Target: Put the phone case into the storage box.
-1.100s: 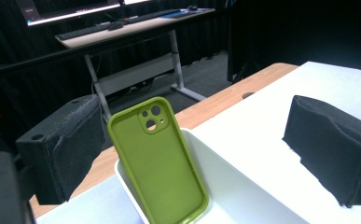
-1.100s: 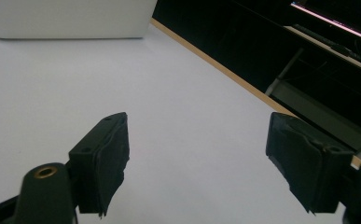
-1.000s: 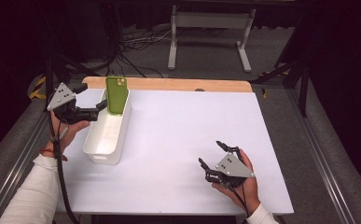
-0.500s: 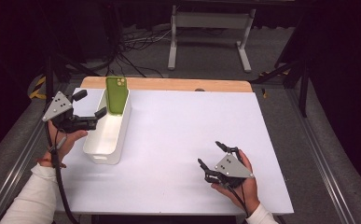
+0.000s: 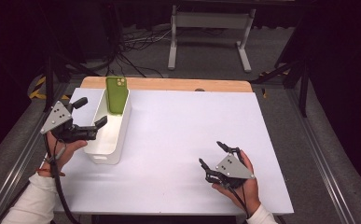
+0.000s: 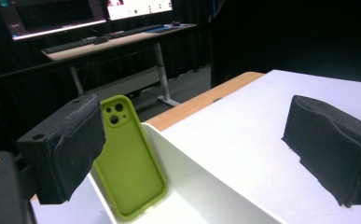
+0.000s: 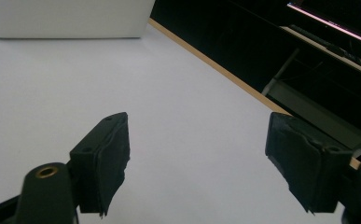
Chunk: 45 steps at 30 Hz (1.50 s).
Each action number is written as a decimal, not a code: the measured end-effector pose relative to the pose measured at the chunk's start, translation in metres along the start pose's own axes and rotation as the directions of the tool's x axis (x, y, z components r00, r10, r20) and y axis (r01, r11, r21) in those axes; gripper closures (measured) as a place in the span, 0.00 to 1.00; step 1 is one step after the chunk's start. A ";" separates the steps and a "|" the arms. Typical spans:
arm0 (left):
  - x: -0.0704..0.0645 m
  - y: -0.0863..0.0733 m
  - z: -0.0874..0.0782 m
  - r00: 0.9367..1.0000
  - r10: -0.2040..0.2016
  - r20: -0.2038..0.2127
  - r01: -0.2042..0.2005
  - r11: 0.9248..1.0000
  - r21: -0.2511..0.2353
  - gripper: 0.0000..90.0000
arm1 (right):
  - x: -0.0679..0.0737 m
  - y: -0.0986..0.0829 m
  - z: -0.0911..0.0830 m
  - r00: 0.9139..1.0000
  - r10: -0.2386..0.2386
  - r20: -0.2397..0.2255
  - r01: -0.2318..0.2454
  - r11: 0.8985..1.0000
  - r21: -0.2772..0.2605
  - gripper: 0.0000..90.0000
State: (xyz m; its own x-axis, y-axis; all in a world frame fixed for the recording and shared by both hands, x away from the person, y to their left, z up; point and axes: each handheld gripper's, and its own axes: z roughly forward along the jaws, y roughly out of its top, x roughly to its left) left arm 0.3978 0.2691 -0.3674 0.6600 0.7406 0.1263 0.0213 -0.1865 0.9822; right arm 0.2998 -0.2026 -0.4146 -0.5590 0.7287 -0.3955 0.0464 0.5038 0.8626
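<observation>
The green phone case [image 5: 116, 95] leans upright against the far end of the white bin [image 5: 107, 140]; the left claw [image 5: 90, 113] gapes empty beside it; the right claw [image 5: 213, 155] rests spread wide on the counter [image 5: 178, 130].

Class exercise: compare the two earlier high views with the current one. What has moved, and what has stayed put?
The left gripper has drawn back toward the person and away from the green phone case, jaws open and empty. The case still leans upright at the far end of the white bin. The right gripper stays open, resting on the white table.
</observation>
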 end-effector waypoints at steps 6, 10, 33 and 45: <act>-0.008 -0.001 -0.004 1.000 -0.011 0.003 0.011 1.000 -0.005 0.07 | 0.000 0.000 -0.001 1.000 -0.001 0.000 0.001 1.000 -0.002 0.25; -0.014 -0.001 -0.005 1.000 0.000 0.003 0.000 1.000 0.002 0.06 | -0.001 -0.001 -0.003 1.000 0.001 0.002 -0.001 1.000 -0.001 0.25; -0.044 -0.005 -0.016 0.997 0.036 0.073 -0.036 0.999 -0.001 0.05 | -0.011 -0.001 -0.010 0.999 0.030 0.017 -0.029 0.999 -0.019 0.25; -0.059 -0.008 -0.024 0.994 0.061 0.091 -0.061 0.998 -0.006 0.06 | -0.010 -0.001 -0.008 0.999 0.032 0.007 -0.032 0.999 -0.017 0.25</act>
State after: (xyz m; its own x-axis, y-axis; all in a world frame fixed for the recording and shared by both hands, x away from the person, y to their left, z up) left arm 0.3409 0.2428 -0.3795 0.7260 0.6656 0.1731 -0.0233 -0.2277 0.9734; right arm 0.2983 -0.2140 -0.4085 -0.5511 0.7481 -0.3697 0.0506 0.4722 0.8800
